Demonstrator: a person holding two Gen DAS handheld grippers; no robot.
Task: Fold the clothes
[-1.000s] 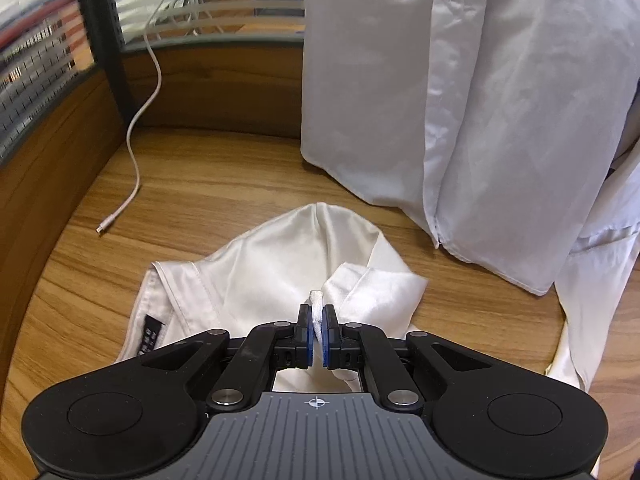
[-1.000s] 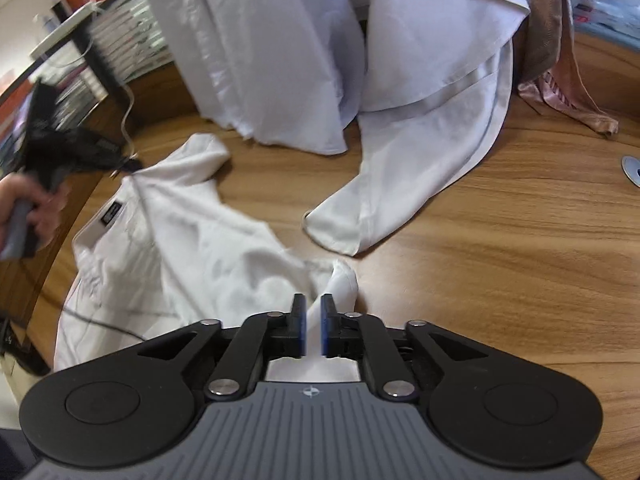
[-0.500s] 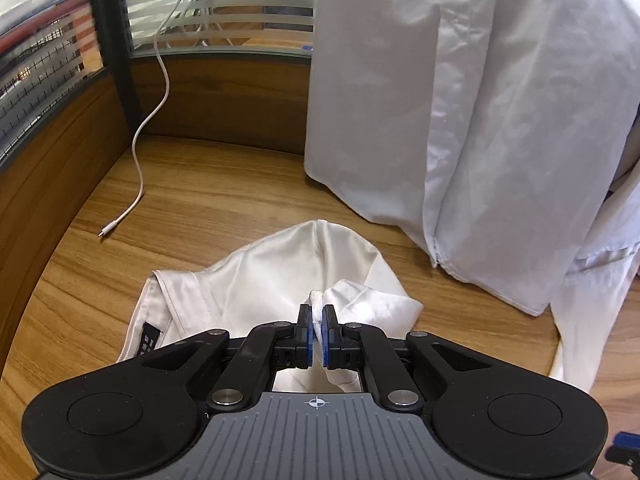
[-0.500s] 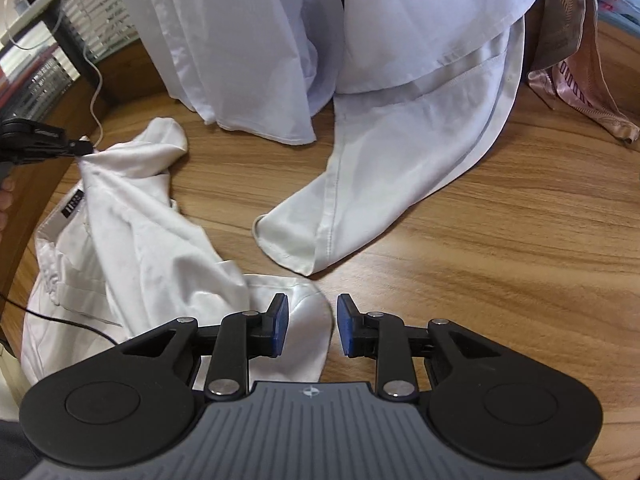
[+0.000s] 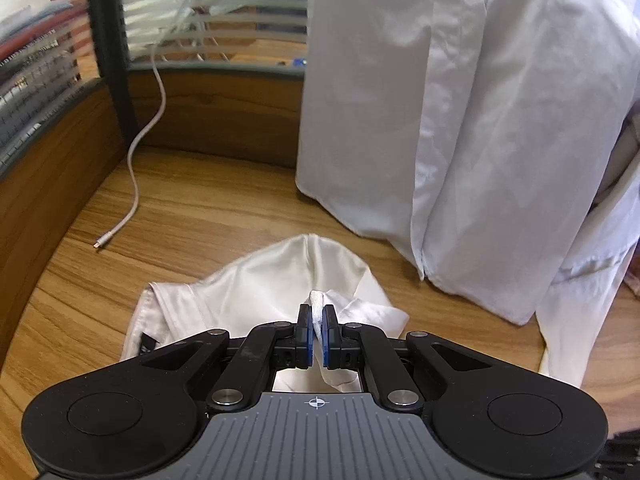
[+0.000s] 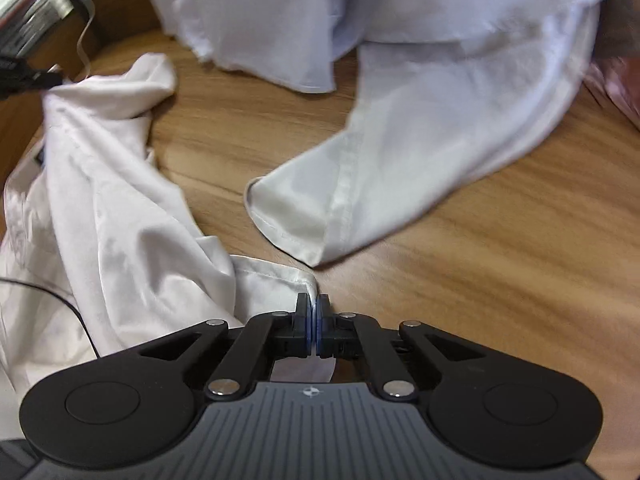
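Left wrist view: your left gripper (image 5: 317,322) keeps its fingers clamped on a fold of the cream garment (image 5: 276,276) lying on the bench (image 5: 192,216). Right wrist view: your right gripper (image 6: 313,320) has just closed, fingers pinching the garment's hem corner (image 6: 304,278), so both ends look secured for lifting and spreading.

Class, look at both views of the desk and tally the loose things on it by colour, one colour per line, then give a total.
Cream: 1, the cream garment on the desk.
White: 3, the hanging white shirt, the white sleeve and the white cable.
Pink: 1, the pink cloth at the right edge, blurred.
Total: 5
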